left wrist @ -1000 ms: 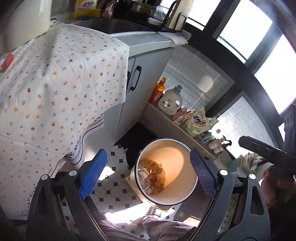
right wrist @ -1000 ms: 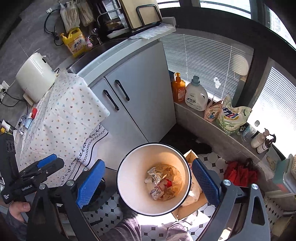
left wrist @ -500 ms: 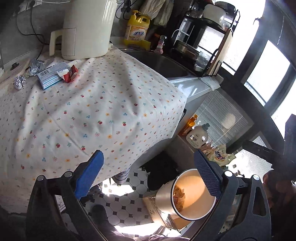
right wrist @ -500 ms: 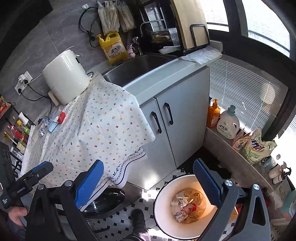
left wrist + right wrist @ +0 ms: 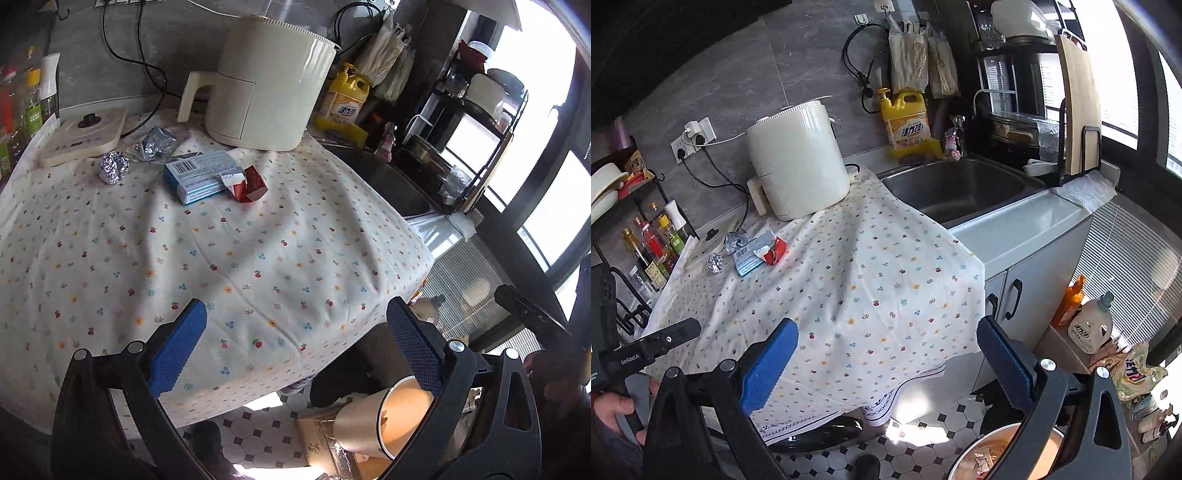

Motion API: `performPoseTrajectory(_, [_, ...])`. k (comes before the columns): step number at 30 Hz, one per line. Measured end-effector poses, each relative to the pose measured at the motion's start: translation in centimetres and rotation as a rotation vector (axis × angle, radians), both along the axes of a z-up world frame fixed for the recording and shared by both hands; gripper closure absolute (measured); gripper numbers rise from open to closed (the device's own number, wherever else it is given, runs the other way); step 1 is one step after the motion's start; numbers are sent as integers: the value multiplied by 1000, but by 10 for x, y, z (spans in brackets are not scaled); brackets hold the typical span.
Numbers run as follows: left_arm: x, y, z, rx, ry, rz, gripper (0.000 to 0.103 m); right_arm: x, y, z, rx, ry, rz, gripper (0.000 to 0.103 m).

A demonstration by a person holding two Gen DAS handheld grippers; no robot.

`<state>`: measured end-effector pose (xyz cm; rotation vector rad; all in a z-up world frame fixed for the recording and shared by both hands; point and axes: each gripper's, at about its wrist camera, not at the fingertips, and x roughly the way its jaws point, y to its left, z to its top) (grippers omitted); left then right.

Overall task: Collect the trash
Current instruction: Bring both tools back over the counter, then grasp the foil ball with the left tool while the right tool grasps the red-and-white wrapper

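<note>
Trash sits in a loose cluster at the far left of the flowered tablecloth [image 5: 258,258], which suggests it was left for collecting: a crumpled foil ball [image 5: 113,168], a second crushed foil wrapper [image 5: 157,139] just beyond it, a blue box [image 5: 201,176] with a barcode, and a red carton [image 5: 251,184] touching the box's right end; all lie near the foot of the cream air fryer [image 5: 266,85] (the same cluster shows small and far in the right wrist view, with the box [image 5: 753,254] and the foil ball [image 5: 715,263] easiest to pick out).

Both tools hover over the near edge of the cloth, well apart from the rubbish, and hold nothing; the left gripper [image 5: 295,350] has its jaws spread wide, and the right gripper [image 5: 886,354] likewise stands wide, probably made ready for a reach across the cloth toward the far items.

Low at the near right stands the bin [image 5: 388,417], a round white-walled pail on the tiled floor; from the left wrist its inside looks bare orange-lit wall, but the right wrist view catches the rim [image 5: 964,458] and crumpled wrappers [image 5: 982,461] already lying in the bottom; so collecting appears under way, with four pieces left on the cloth.
</note>
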<state>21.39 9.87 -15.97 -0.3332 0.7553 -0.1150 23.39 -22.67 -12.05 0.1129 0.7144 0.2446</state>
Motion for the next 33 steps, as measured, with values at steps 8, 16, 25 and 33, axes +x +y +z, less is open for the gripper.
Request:
performPoseTrajectory(8, [21,69,-3,-26,-40,94,6,30,61,1,-27,3,52,8])
performPoseTrajectory(16, [52,133,-7,-50,-41,88,6,66,125,-6,-28,28,81,8])
performPoseTrajectory(25, [93,190,-6,-6,-45,86,6,100,184,-18,22,99,79,8])
performPoseTrajectory(33, [137,215,-22,50,24,115,18,121,200,-23,20,124,53,9])
